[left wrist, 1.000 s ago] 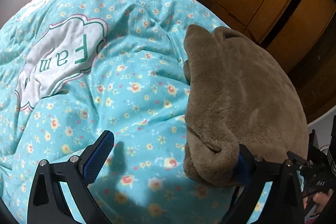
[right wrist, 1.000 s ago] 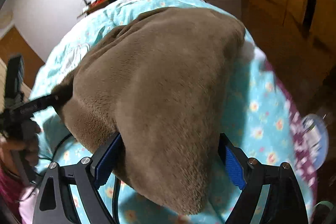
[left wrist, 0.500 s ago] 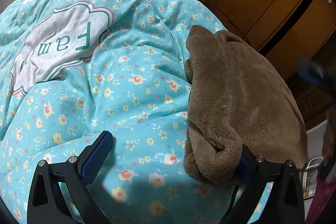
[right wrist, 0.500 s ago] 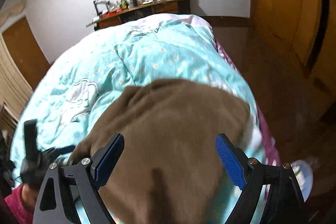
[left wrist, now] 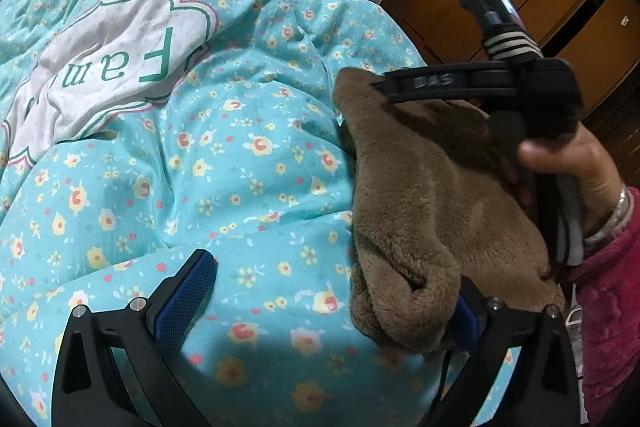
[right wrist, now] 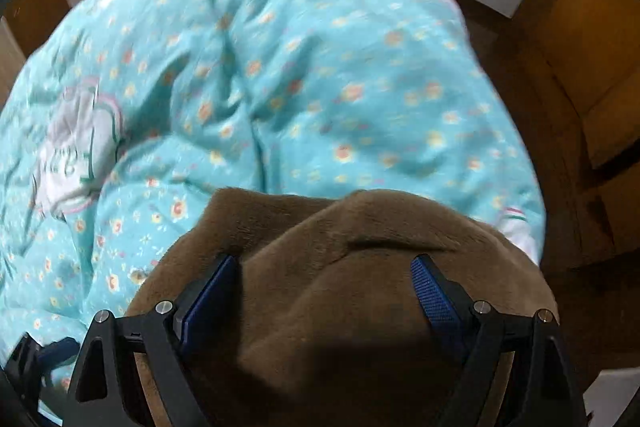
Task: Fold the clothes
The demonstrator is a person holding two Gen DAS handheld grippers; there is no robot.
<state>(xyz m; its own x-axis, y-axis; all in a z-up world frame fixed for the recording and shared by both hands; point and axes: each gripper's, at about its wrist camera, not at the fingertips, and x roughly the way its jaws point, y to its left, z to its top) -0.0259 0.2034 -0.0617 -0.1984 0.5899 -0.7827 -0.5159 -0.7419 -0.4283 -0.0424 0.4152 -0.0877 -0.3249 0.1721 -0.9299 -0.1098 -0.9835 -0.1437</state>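
On my left I see the quilt (left wrist: pixel 240 155) spread over the bed, teal with small flowers and a white patch of lettering. My left gripper (left wrist: pixel 332 291) hangs low over it with its 2 fingers spread wide; the right-hand pad is tucked against the near roll of the fleece (left wrist: pixel 420 195), but nothing is pinched. The fleece, a brown plush garment, lies bunched in a compact, doubled-over heap on the quilt near the bed's right edge, its near end rolled into a thick lip. Farther right, my right gripper (right wrist: pixel 322 285) sits on top of that heap, fingers spread and sunk into the pile on either side of a hump, not pressed together. I judge the fleece at least partly folded, layers stacked, though lumpy; whether another fold or only smoothing remains, I cannot tell.
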